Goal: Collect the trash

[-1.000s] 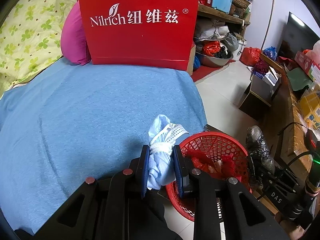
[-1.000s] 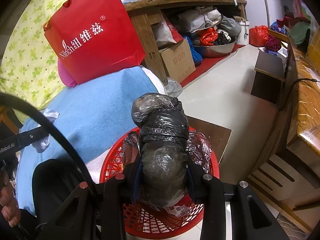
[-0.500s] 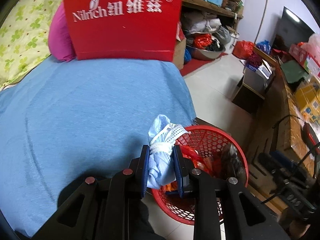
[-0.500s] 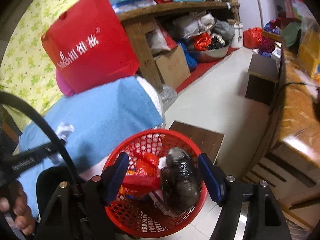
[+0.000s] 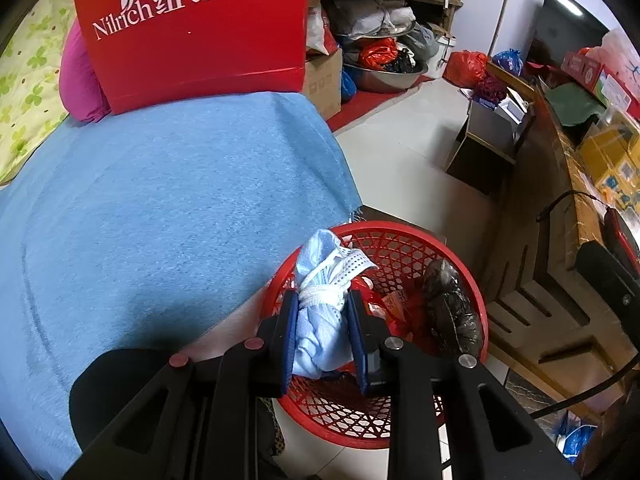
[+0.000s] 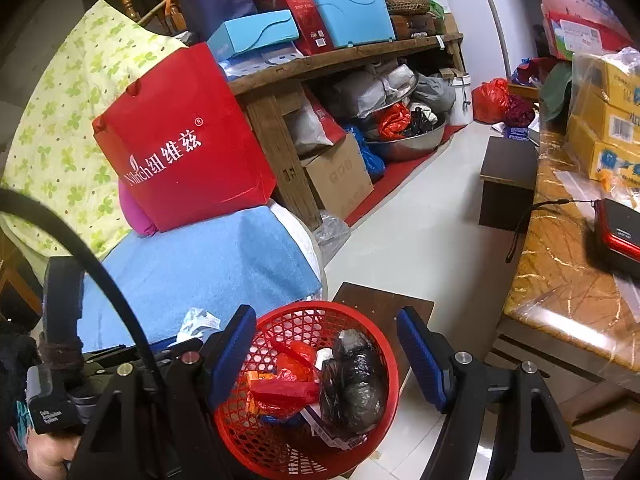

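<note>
My left gripper (image 5: 322, 300) is shut on a crumpled light blue face mask (image 5: 324, 280) and holds it over the near left rim of the red mesh basket (image 5: 404, 236). The basket also shows in the right wrist view (image 6: 384, 340), on the floor beside the blue-covered bed (image 5: 160, 208). A black plastic bag bundle (image 6: 356, 384) lies inside it among red and orange wrappers (image 6: 288, 380); it also shows in the left wrist view (image 5: 452, 312). My right gripper (image 6: 326, 336) is open and empty above the basket. The mask's tip (image 6: 198, 320) peeks out at the left.
A red Nilrich paper bag (image 5: 192, 28) and a pink pillow (image 5: 80, 80) stand at the bed's far end. A wooden shelf (image 6: 360, 52) with boxes is behind. A brown counter (image 6: 568, 272) runs along the right. A dark board (image 6: 384, 304) lies behind the basket.
My right gripper opened and dropped the black bag bundle into the basket, then lifted. My left gripper moved right with the mask, from over the bed to the basket's rim.
</note>
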The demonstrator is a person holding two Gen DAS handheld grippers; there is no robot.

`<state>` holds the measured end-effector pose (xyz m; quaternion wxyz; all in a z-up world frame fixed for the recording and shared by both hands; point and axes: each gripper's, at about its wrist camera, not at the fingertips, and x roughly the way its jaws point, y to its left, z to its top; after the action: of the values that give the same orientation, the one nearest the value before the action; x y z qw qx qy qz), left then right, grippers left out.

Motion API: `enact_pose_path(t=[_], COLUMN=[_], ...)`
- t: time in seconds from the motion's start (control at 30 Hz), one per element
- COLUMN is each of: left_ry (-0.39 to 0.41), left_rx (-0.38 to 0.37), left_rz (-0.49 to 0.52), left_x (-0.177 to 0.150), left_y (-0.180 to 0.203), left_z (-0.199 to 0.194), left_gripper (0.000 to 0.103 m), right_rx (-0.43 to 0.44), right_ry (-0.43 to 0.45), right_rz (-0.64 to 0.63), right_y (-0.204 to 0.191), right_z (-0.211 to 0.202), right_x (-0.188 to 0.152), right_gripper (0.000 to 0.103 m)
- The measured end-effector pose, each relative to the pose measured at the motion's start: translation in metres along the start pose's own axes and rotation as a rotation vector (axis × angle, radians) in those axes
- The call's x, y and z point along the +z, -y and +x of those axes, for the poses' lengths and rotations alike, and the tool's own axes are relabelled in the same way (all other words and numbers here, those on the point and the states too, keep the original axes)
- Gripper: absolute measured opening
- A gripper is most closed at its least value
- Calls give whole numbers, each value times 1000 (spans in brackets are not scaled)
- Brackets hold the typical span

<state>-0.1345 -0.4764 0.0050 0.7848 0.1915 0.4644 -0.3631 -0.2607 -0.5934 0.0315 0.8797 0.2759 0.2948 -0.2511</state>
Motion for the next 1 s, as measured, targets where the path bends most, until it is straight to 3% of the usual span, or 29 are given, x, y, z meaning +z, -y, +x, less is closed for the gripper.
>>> enact_pose_path(t=[0.07, 0.13, 0.2, 0.47, 0.67, 1.0], left_ry=[1, 4, 27, 44, 118, 235], left_rx=[-3, 12, 32, 21, 41, 13], left_rz=[3, 4, 3, -18, -23, -80], left_x=[-1, -2, -3, -1, -7, -30], left_y=[2, 2, 4, -5, -20, -44], left_z=[1, 1, -2, -13, -40, -93], left_gripper=[35, 76, 86, 87, 87, 87], right_rx=[-6, -11, -18, -41, -85, -140], right_ry=[3, 6, 12, 23, 14, -57], right_rz=[3, 3, -1, -8, -68, -172], right_y=[0, 2, 1, -2, -7, -23], right_z=[-1, -2, -3, -6, -17, -36], right_x=[0, 0, 1, 4, -4, -41], right_gripper=[76, 76, 76, 76, 76, 76])
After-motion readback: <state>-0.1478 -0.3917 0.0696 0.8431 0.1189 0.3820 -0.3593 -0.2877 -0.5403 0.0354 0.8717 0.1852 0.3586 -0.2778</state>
